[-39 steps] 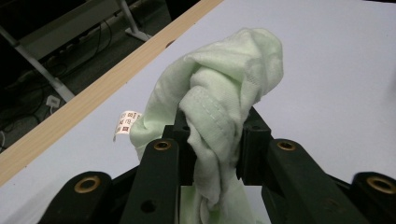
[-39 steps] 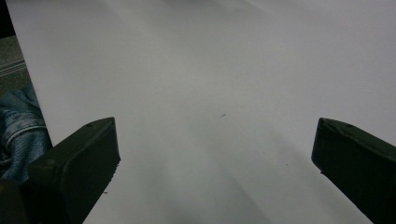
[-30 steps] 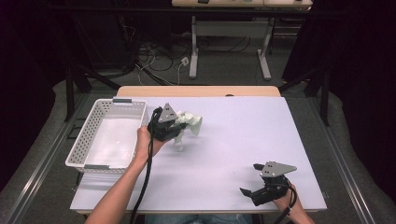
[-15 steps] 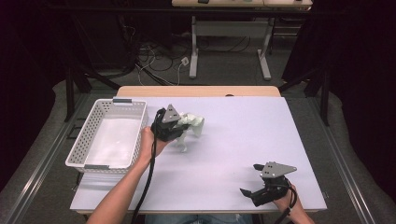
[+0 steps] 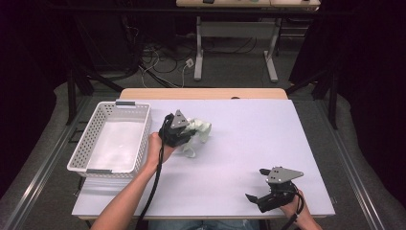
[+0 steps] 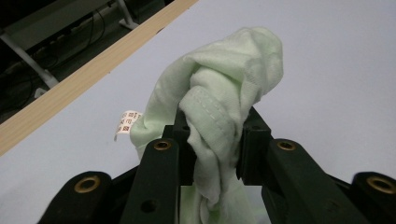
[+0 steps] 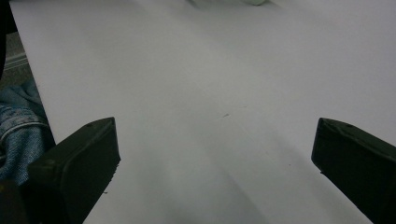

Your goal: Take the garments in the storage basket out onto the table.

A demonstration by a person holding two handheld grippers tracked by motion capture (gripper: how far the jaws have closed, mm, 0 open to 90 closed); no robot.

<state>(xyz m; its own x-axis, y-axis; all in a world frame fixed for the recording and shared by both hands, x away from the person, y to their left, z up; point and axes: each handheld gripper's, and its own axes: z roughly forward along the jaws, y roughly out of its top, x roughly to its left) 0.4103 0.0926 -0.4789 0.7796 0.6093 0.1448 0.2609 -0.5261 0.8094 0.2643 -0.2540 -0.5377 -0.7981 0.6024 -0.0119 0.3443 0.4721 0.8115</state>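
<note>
Black jaws of the right hand-held gripper [image 5: 262, 197] stand spread, idle at the near counter [image 5: 249, 143] edge. Farther in, the left hand-held gripper [image 5: 184, 139] pinches a bunched pale-green garment [image 6: 224, 93], just beside the white basket [image 5: 81, 153]. Judgement: pickup achieved; placement in the basket, if intended, is outstanding.

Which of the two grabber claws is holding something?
The left gripper, beside the white basket. Its jaws are clamped on a bunched pale green cloth. The right gripper, near the table's front edge, is wide open and empty.
</note>
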